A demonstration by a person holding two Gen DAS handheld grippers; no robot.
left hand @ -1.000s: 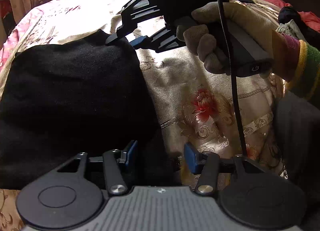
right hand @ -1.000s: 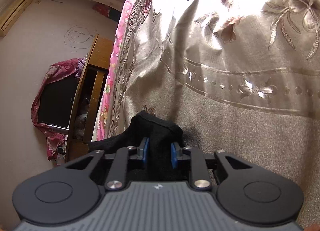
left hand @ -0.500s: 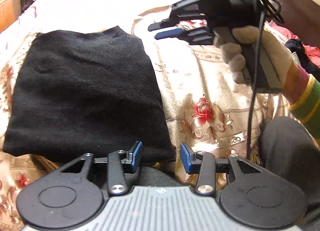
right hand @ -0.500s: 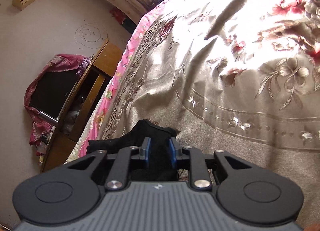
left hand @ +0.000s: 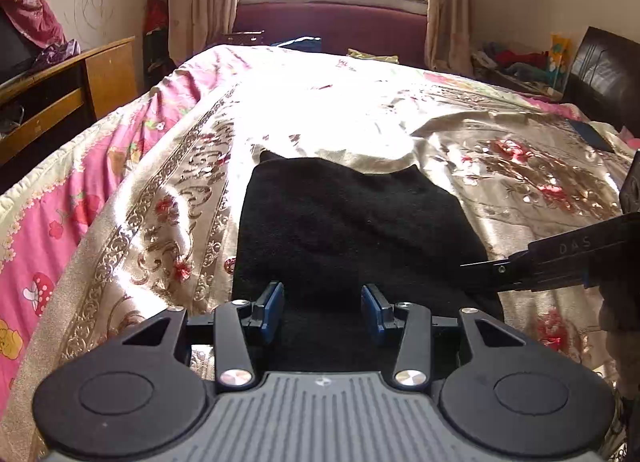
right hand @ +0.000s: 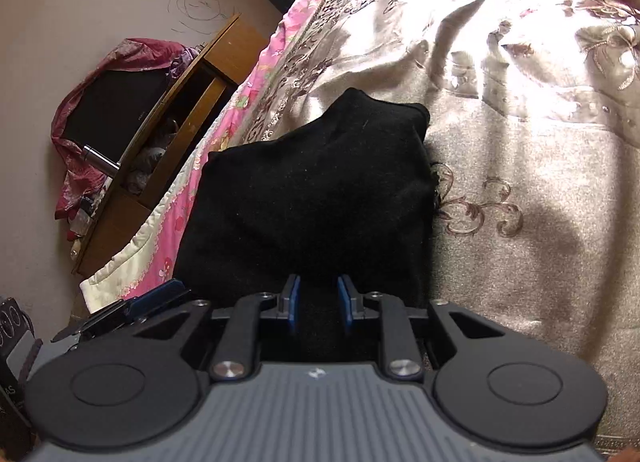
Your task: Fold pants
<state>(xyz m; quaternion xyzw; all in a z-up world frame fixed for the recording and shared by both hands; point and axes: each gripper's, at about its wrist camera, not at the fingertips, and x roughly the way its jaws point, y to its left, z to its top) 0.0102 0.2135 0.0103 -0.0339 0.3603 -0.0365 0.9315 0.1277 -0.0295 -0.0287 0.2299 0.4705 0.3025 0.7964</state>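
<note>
My left tongs' camera (left hand: 322, 308) looks low along the bed toward the window; my right tongs' camera (right hand: 318, 304) peers down leftward; both share the black pants (left hand: 344, 222).

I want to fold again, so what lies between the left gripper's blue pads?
In the left wrist view, only the black knit pants lie between the left gripper pads; its jaws stand wide apart.
</note>
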